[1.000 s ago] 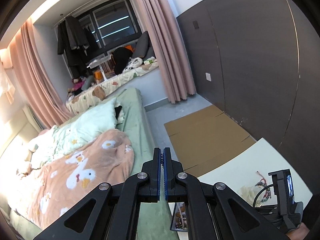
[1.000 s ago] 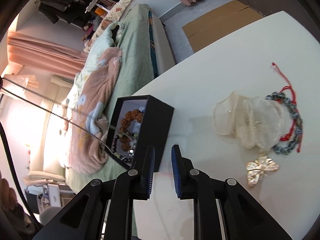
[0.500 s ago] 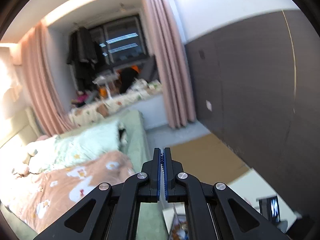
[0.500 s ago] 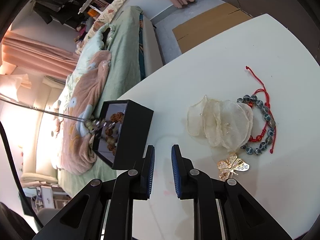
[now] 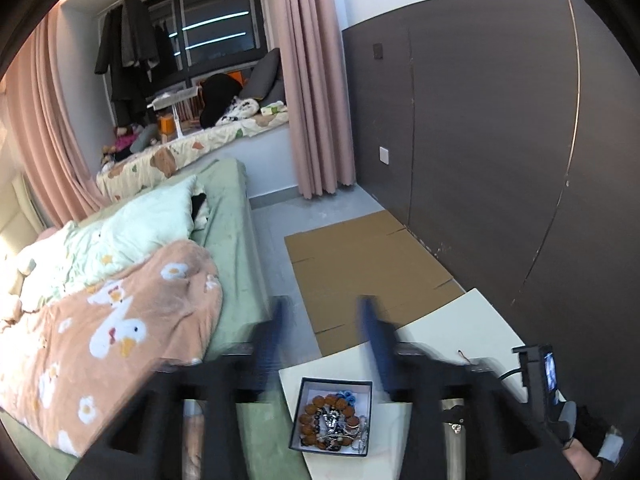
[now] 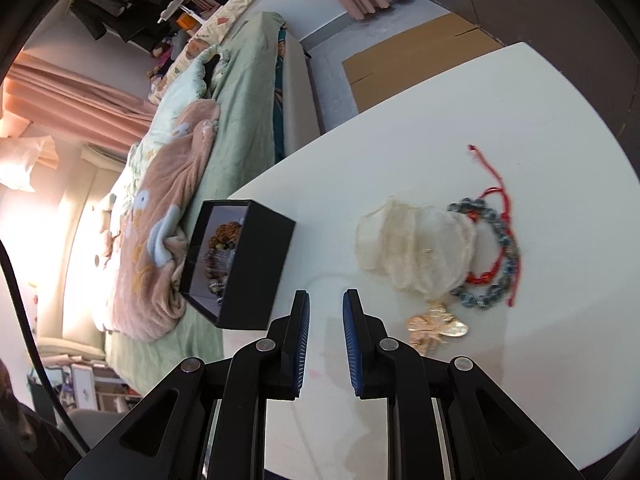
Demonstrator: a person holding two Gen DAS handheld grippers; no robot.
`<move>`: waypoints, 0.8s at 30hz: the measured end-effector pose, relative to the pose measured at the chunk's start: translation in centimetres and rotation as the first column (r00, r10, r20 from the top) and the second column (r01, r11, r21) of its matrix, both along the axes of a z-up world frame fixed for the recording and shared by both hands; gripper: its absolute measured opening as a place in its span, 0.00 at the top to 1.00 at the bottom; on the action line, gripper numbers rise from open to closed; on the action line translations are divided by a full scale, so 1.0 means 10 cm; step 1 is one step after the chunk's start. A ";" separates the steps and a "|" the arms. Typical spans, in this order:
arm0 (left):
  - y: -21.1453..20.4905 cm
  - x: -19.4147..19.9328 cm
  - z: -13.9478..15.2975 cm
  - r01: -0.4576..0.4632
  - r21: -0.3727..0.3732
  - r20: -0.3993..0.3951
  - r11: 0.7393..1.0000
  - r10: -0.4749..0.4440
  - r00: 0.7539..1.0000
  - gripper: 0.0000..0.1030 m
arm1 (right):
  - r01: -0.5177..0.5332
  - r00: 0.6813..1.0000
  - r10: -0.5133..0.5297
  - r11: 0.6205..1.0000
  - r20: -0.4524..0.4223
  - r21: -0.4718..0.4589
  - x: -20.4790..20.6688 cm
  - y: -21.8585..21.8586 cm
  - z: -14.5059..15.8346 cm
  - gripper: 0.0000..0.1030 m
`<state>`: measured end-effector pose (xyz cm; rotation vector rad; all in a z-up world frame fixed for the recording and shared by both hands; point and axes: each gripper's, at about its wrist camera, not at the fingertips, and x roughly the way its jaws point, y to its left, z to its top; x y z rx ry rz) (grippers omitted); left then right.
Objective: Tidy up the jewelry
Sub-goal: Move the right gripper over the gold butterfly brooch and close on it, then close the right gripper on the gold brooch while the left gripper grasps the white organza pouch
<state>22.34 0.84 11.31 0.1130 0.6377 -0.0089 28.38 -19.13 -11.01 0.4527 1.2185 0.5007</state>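
Well, left tongs (image 5: 322,336) blurred, spread wide, right tongs (image 6: 324,328) narrowly apart, box (image 6: 240,264) contents indistinct

**Two wrist views, one shared table corner**

From the left wrist we look down from well above the table (image 5: 460,320), over the blurred, spread fingers of the left tool (image 5: 324,344), facing across the bed (image 5: 120,280) toward the window (image 5: 212,28) and the dark wall panel. The open black box (image 5: 334,416) sits low in our frame, seen from overhead.

From the right wrist we sit closer to the table (image 6: 480,120), tilted, looking along the right tool (image 6: 324,340) across the white surface. We see the same black box (image 6: 248,264) from its side, the bed (image 6: 168,208) beyond it, and the floor cardboard (image 6: 420,48), which both views share.
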 end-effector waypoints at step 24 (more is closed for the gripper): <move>-0.71 0.08 -1.34 0.118 -0.262 -0.177 0.958 -0.168 0.970 0.31 | 0.152 0.988 -0.154 0.984 -0.021 -0.089 -0.11 -1.12 0.03 0.62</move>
